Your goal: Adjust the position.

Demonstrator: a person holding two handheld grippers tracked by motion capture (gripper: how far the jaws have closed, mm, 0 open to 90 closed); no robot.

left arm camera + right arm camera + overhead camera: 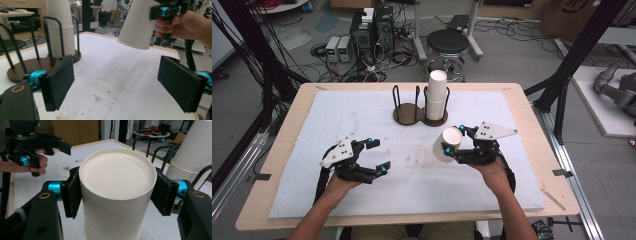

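A light wooden table (522, 107) carries a white, faintly stained mat (362, 120), and on the mat's far side stands a dark cup holder (408, 114) holding stacked paper cups (437, 95).

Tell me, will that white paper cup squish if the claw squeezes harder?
Probably. The white paper cup looks thin-walled and hollow, so a harder squeeze could dent it. The right claw holds it off the table, so it seems light. Laid on its round side, it would likely roll.
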